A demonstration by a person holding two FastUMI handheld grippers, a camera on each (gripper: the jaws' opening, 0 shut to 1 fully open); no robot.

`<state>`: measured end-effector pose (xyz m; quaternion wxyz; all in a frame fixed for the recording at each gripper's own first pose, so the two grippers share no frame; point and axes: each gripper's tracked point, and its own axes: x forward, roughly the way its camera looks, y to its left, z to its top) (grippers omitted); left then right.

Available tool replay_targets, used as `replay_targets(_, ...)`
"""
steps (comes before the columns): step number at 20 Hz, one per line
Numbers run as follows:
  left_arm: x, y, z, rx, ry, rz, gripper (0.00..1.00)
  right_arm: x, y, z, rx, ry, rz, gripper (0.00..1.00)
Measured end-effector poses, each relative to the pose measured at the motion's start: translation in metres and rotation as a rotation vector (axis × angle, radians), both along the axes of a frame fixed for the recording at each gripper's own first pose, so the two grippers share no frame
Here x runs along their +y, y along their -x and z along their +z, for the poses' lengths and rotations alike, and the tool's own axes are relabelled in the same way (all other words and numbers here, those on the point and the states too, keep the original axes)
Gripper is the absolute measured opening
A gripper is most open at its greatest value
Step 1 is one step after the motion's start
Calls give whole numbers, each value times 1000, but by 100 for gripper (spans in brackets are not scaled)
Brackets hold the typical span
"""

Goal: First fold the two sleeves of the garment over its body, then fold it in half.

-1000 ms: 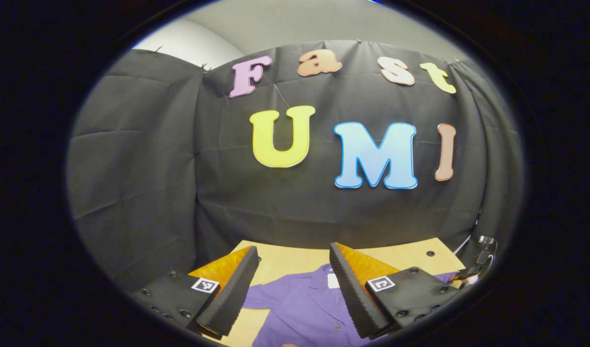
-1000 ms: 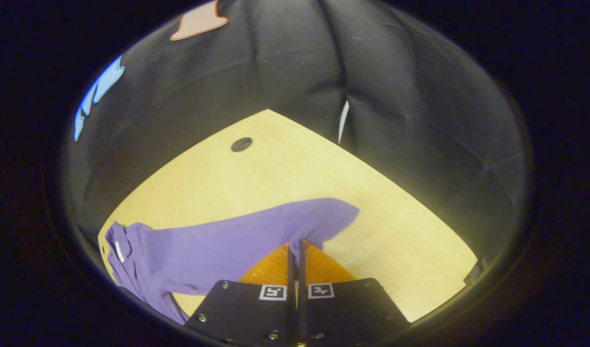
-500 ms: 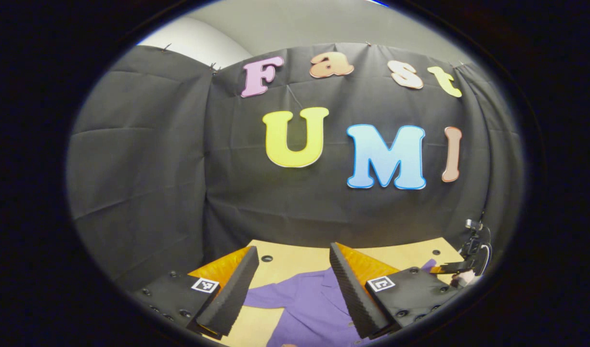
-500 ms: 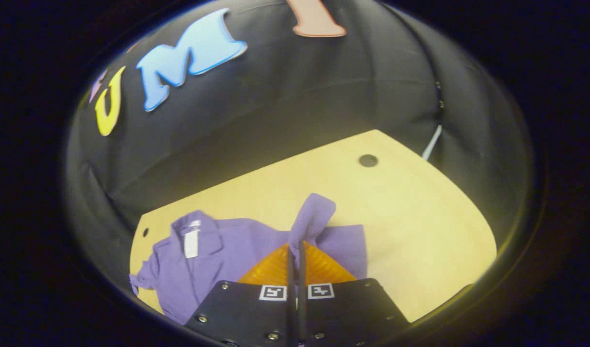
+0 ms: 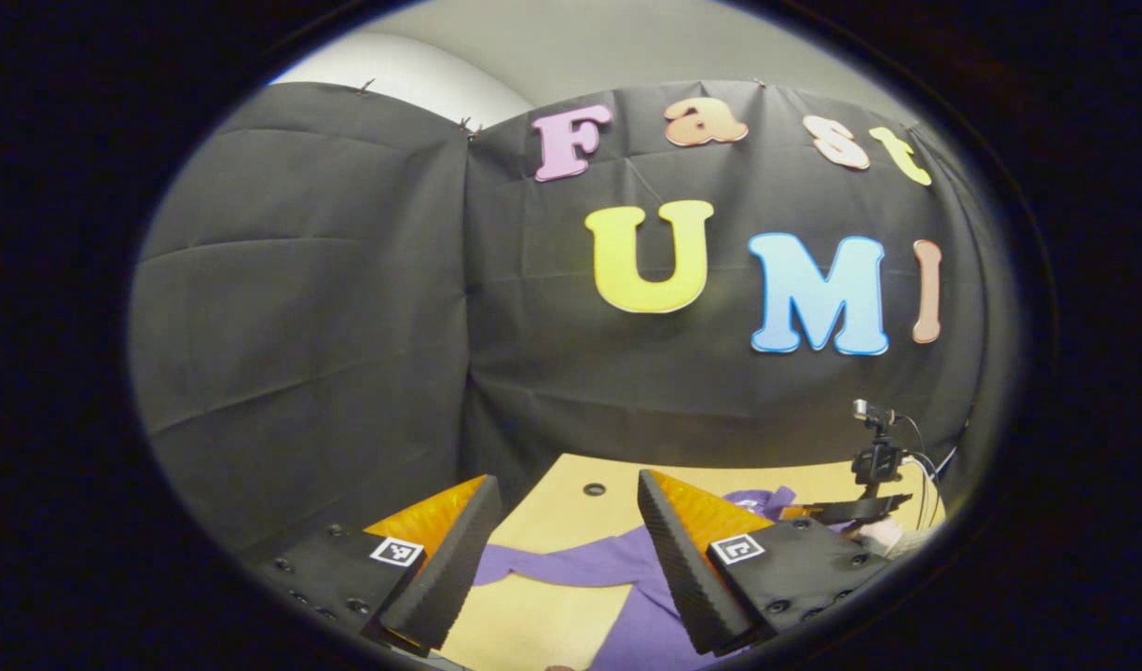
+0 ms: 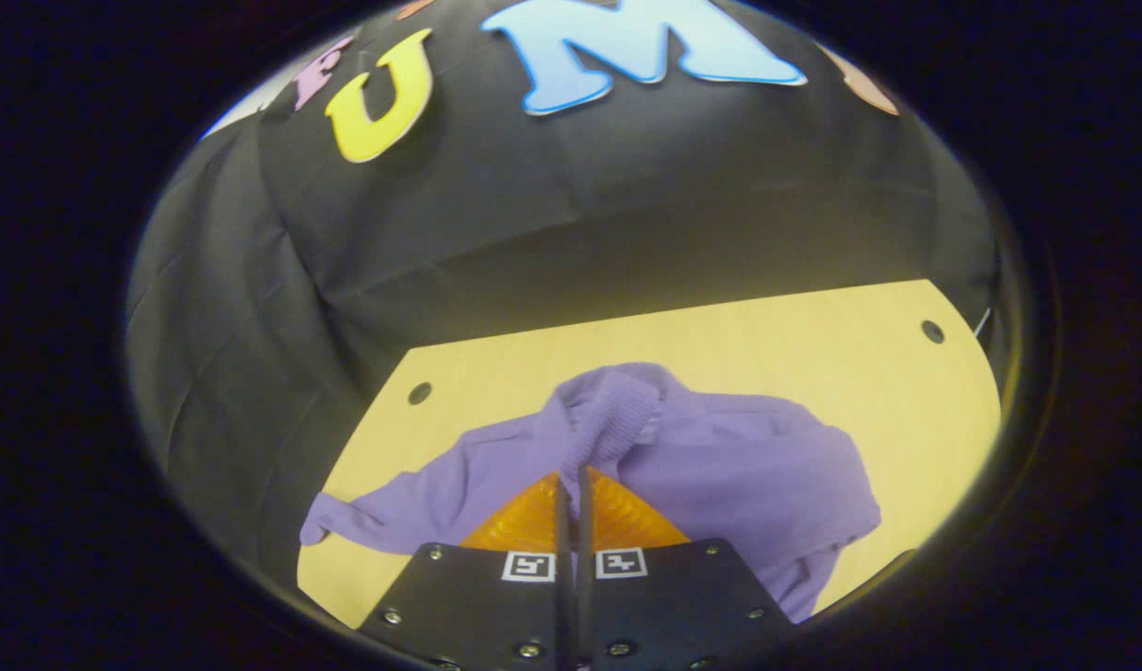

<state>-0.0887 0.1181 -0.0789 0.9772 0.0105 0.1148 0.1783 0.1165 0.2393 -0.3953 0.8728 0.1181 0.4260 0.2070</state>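
Garment (image 6: 720, 466), purple, lies on the wooden table (image 6: 794, 345), which serves as landmark here. Right gripper (image 6: 571, 480) has both fingers pinched together on the cuff of one sleeve (image 6: 608, 419), lifted off the table over the garment's body. The other sleeve (image 6: 393, 508) lies flat toward the table's left edge. Left gripper (image 5: 557, 550) hangs above the table, fingers spread wide, holding nothing

A recording booth rather than a lived-in room: black cloth wall (image 5: 347, 326) hangs pinned in creased panels round a bare light wooden table (image 6: 720, 335) with round holes (image 6: 419, 392) near its edge, and a plain pale ceiling (image 5: 571, 47) shows above the cloth
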Motion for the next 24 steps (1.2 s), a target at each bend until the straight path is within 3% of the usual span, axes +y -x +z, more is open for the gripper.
replay_targets(6,71,24,-21,40,-1,101,93,118,28,-25,36,14,169,2)
replay_targets(11,116,23,-69,85,14,109,94,154,44,-75,102,88,230,3)
replay_targets(14,137,11,-106,110,58,90,94,156,65,-77,158,69,256,22)
replay_targets(18,176,-8,-162,170,105,94,94,158,86,-73,167,81,275,76)
replay_targets(24,227,-46,-257,294,171,89,94,147,107,-49,159,71,254,76)
